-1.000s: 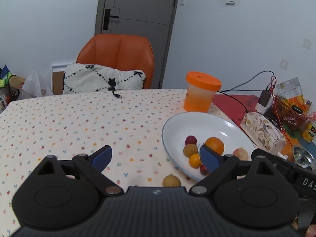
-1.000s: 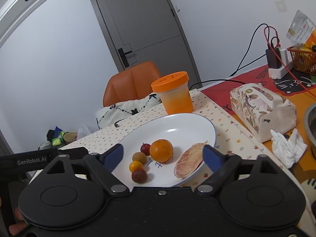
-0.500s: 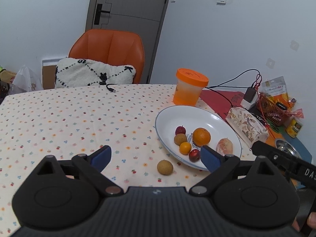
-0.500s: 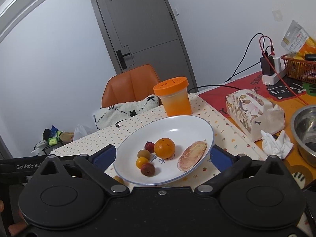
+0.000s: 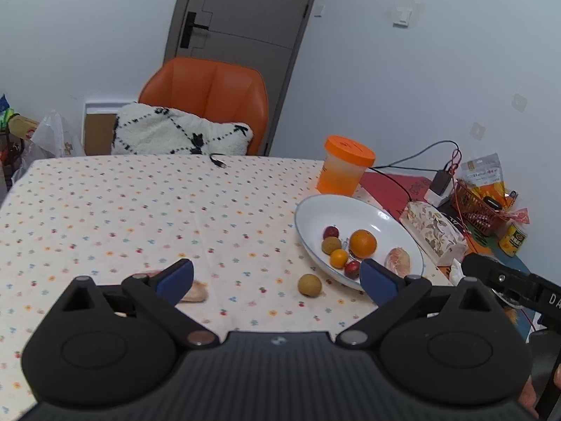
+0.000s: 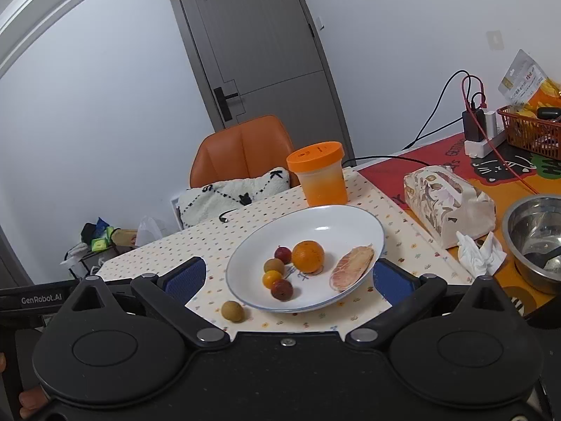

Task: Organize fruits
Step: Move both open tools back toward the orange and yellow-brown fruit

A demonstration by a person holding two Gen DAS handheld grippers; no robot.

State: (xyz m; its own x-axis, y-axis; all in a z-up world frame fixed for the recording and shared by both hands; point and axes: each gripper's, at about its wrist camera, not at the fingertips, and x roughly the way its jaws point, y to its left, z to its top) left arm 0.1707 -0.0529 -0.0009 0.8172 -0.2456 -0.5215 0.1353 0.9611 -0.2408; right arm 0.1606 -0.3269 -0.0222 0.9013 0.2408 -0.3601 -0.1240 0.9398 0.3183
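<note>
A white plate (image 5: 350, 207) (image 6: 350, 217) on the flowered tablecloth holds an orange (image 5: 363, 243) (image 6: 308, 256), several small round fruits (image 5: 331, 245) (image 6: 274, 266) and a pale peeled segment (image 5: 397, 259) (image 6: 351, 264). A brown longan (image 5: 309, 284) (image 6: 232, 311) lies on the cloth just left of the plate. Another pale fruit piece (image 5: 194, 293) lies partly behind my left finger. My left gripper (image 5: 275, 279) is open and empty above the cloth. My right gripper (image 6: 289, 277) is open and empty in front of the plate.
An orange lidded tub (image 5: 345, 165) (image 6: 319, 177) stands behind the plate. A tissue pack (image 5: 433, 231) (image 6: 447, 203), crumpled tissue (image 6: 478, 251), steel bowl (image 6: 536, 235), red basket (image 6: 529, 129) and cables lie to the right. An orange chair with a cushion (image 5: 182, 133) stands behind the table.
Both grippers have pulled back from the plate. The longan and the fruit piece on the cloth have come into view. Both stay open.
</note>
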